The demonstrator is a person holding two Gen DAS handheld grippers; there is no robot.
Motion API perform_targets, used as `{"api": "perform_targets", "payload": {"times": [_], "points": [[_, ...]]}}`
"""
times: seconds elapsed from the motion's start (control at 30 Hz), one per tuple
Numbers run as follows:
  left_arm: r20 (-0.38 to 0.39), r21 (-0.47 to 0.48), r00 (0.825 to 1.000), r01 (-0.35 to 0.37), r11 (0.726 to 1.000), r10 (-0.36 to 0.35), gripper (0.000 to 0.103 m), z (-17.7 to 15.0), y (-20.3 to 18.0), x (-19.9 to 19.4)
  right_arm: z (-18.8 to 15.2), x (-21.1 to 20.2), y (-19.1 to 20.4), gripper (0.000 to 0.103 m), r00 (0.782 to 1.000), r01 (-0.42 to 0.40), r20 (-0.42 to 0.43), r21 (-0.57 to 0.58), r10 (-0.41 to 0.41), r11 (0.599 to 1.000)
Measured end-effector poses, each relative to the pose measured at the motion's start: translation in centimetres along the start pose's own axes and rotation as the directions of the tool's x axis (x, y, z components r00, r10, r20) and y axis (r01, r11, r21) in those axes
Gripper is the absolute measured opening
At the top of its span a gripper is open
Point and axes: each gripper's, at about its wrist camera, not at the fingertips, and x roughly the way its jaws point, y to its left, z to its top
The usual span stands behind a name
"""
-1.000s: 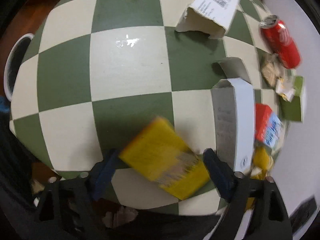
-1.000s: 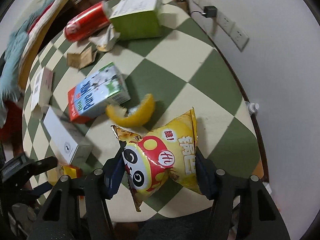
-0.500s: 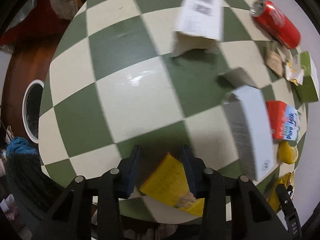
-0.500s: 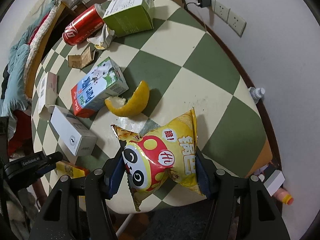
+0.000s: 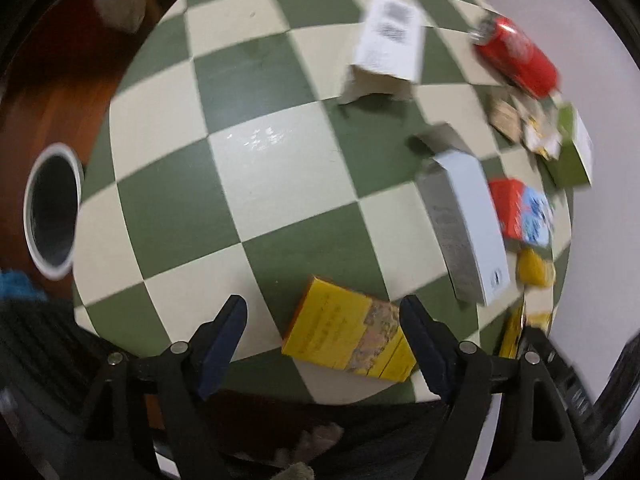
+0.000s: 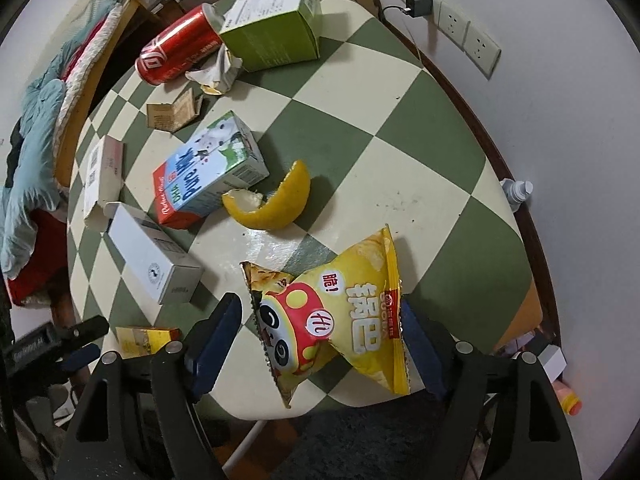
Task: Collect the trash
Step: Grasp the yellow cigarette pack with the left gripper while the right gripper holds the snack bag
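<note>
Yellow box (image 5: 347, 330) is lying flat near the checkered counter's (image 5: 256, 168) edge, between the jaws of the left hand-held gripper (image 5: 323, 328), which are opening clear of it. The right hand-held gripper (image 6: 320, 330) is opening too, its jaws flanking the yellow snack bag (image 6: 336, 312) lying on the counter, neither visibly pressing it.

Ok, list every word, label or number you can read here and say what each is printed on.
"脆!" and "锅巴": yellow snack bag.
"Pure Milk", upside down: milk carton.
White script logo, unreadable at this angle: red can.
Fine print and barcode, too small: green box, white boxes.
Print on the yellow box: blurred.
</note>
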Motion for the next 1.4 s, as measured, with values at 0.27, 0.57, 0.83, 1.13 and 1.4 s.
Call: {"api": "perform_targets", "payload": {"times": [0.27, 0.57, 0.83, 1.13, 1.4], "points": [[0.135, 0.512, 0.990, -0.099, 0.853, 0.034, 0.099, -5.7, -5.7, 0.8, -0.2, -0.3, -0.2, 0.084, 1.000, 0.004, -0.005, -0.032, -0.004, 0.999], [0.226, 0.925, 0.959, -0.267, 0.272, 0.172, 0.099, -10.1, -10.3, 1.3, 0.0, -1.0, -1.9, 0.084, 1.000, 0.005, -0.021, -0.038, -0.006, 0.999], [0.123, 0.970, 0.968, -0.164, 0.182, 0.219, 0.097, -9.4, -11.7, 3.1, -0.2, 0.2, -1.4, 0.084, 0.997, -0.045, -0.069, -0.040, 0.043, 0.998], [0.039, 0.912, 0.989, -0.094, 0.400, 0.145, 0.066, -7.7, -8.8, 2.2, -0.2, 1.4, -0.9, 0.084, 0.997, -0.045, -0.070, -0.032, 0.043, 0.998], [0.089, 0.812, 0.988, -0.146, 0.565, 0.127, 0.079, -6.2, -5.4, 1.9, -0.2, 2.0, -0.2, 0.063, 1.000, 0.008, -0.020, -0.064, -0.009, 0.998]]}}
